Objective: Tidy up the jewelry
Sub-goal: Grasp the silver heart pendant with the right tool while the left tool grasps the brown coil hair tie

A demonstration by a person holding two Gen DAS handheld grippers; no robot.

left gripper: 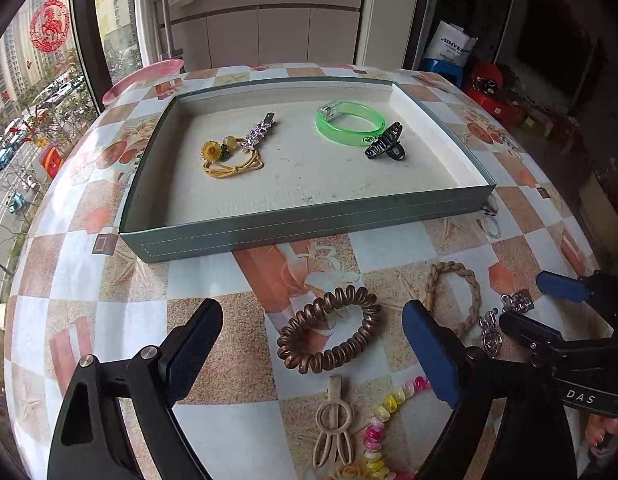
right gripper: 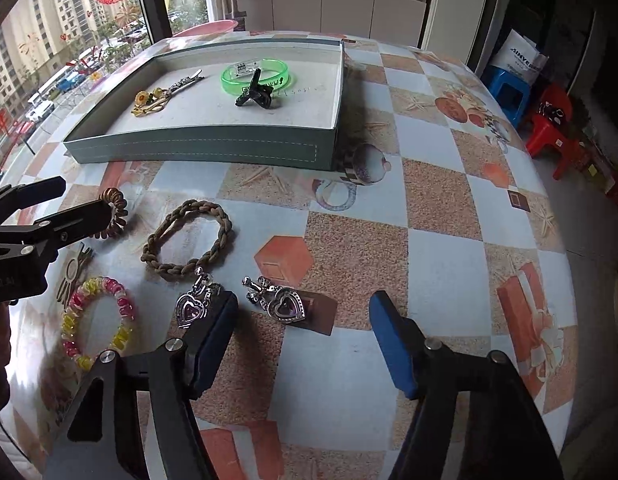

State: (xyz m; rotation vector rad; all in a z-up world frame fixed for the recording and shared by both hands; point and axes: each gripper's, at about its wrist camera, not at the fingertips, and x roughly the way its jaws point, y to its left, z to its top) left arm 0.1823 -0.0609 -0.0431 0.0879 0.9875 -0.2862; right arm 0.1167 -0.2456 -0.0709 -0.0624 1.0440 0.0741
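The left gripper [left gripper: 313, 344] hovers with its fingers spread wide on either side of the brown spiral hair tie [left gripper: 329, 330], not pressing it. The right gripper [right gripper: 303, 334] hangs with fingers apart around one heart earring [right gripper: 287, 304]; the other heart earring [right gripper: 191, 310] lies just beside its left finger [right gripper: 213, 344]. Between the two grippers lies the braided hair tie [right gripper: 187, 240], with the pink-and-yellow bead bracelet [right gripper: 97, 320] and a beige clip [left gripper: 333, 420] nearer.

The shallow grey-green tray [left gripper: 309, 224] sits farther back on the checkered desk [right gripper: 429, 240], holding a green bangle [left gripper: 349, 124], a black claw clip [left gripper: 385, 146], a flower hair tie [left gripper: 225, 156] and a jewelled barrette [left gripper: 261, 130]. The desk right of the tray is open. A window [left gripper: 29, 100] lies far left.
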